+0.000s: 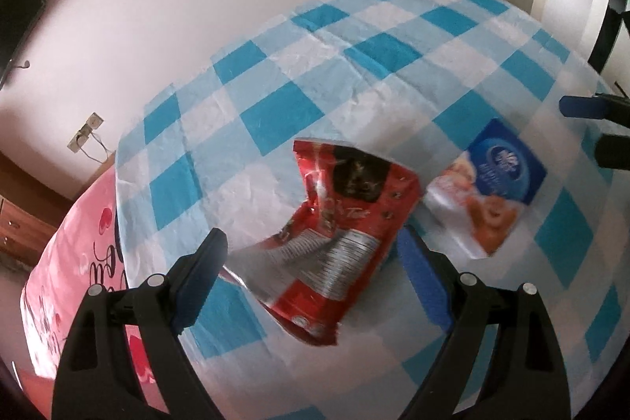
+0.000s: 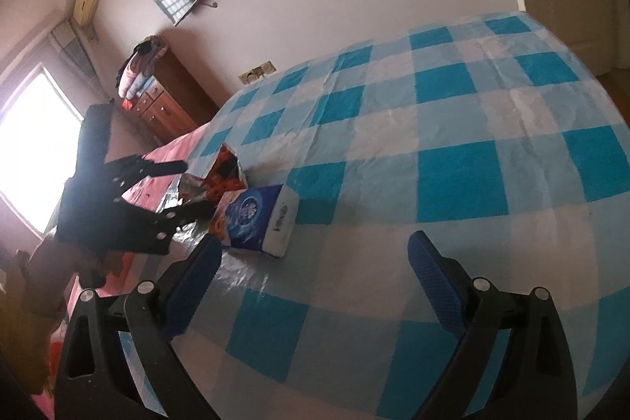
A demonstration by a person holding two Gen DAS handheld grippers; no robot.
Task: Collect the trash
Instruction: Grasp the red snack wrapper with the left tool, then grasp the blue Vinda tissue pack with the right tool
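The crumpled red snack wrapper (image 1: 334,243) lies on the blue-checked tabletop (image 1: 393,73) between the left gripper's (image 1: 311,254) spread jaws, neither pad touching it as far as the blurred left view shows. Just beyond the right-hand jaw lies a blue tissue pack (image 1: 492,184). The right view alone shows the wrapper's (image 2: 220,180) open foil mouth, the pack's (image 2: 256,219) white end, and the left gripper (image 2: 185,189) from outside. The right gripper's (image 2: 315,274) jaws stand spread over bare cloth, the pack just beyond its left jaw.
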